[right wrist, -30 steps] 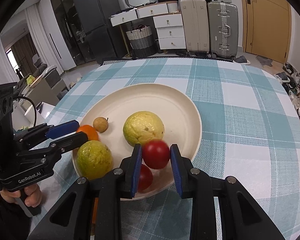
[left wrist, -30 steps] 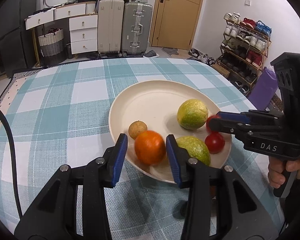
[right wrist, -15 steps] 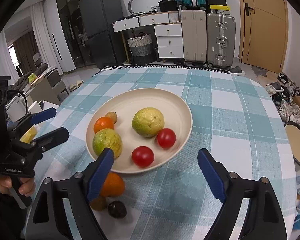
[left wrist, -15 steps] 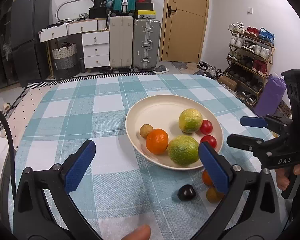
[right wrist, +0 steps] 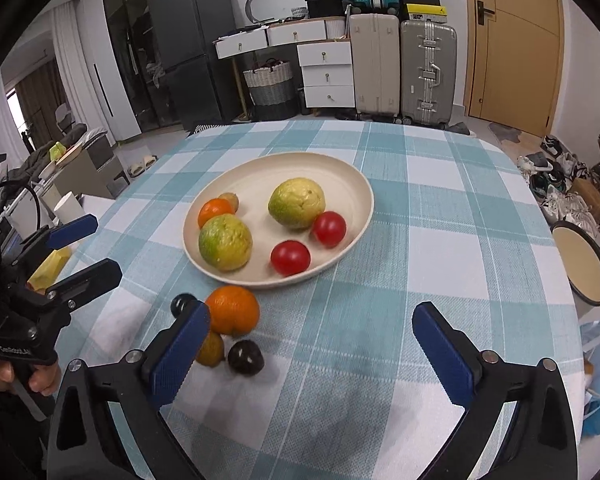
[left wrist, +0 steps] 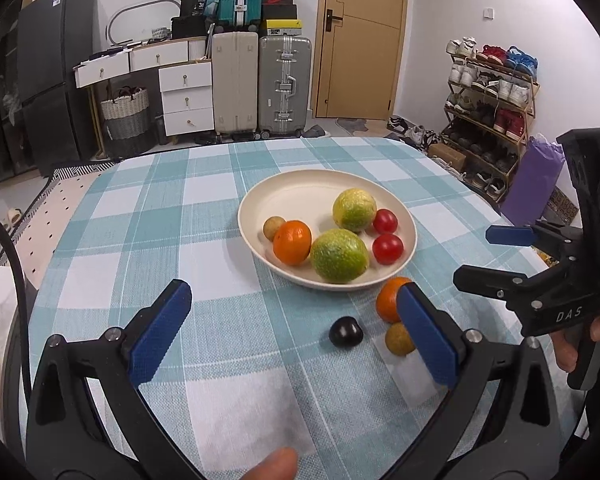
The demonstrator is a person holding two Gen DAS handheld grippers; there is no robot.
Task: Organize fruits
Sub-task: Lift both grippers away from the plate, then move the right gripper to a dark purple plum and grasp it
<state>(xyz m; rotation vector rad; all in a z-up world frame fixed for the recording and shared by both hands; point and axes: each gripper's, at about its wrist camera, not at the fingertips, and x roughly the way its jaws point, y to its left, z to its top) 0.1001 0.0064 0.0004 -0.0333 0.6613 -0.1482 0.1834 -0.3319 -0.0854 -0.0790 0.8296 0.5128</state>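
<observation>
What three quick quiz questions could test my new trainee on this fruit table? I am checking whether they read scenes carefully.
1. True or false: the left gripper holds a fruit.
2. How many red tomatoes lie in the plate?
3. The black fruit lies: A) in the plate, B) on the tablecloth.

Key: 1 false, its fingers are spread and empty; 2 two; 3 B.

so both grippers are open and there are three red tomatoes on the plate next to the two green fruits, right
Not three: the plate holds two red tomatoes, as the right wrist view shows. The rest stands: they lie beside the two green fruits, and the left gripper and right gripper are both open.
</observation>
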